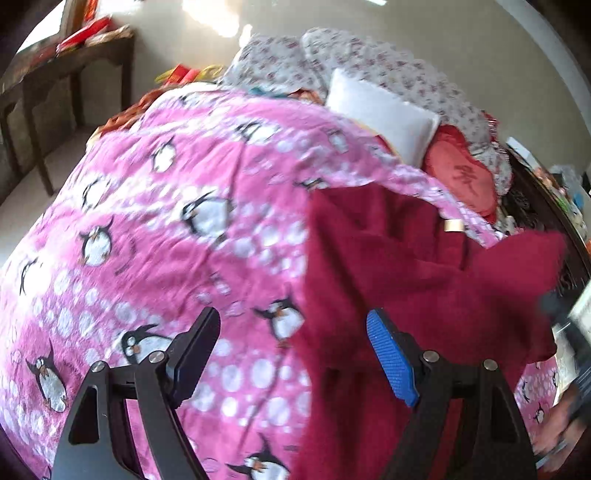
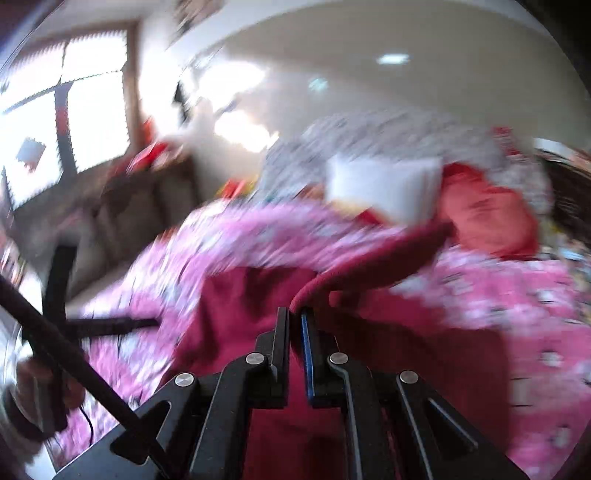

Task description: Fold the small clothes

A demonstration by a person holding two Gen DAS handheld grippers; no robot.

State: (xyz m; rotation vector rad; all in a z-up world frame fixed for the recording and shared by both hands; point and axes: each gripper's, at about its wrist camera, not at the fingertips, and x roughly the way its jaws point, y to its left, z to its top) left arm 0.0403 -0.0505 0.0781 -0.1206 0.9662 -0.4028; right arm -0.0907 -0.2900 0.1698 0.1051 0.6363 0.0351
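With the right tool pinched on the dark red garment's hem and the left tool wide and empty above the penguin bedspread, a fold is underway; next, lay that edge across squarely.

A pink penguin-print bedspread covers the bed. At its far end a white pillow leans on floral bedding, with a red cushion just beside it. A dark wooden side table carrying red packets stands beside the bed, near a bright window.
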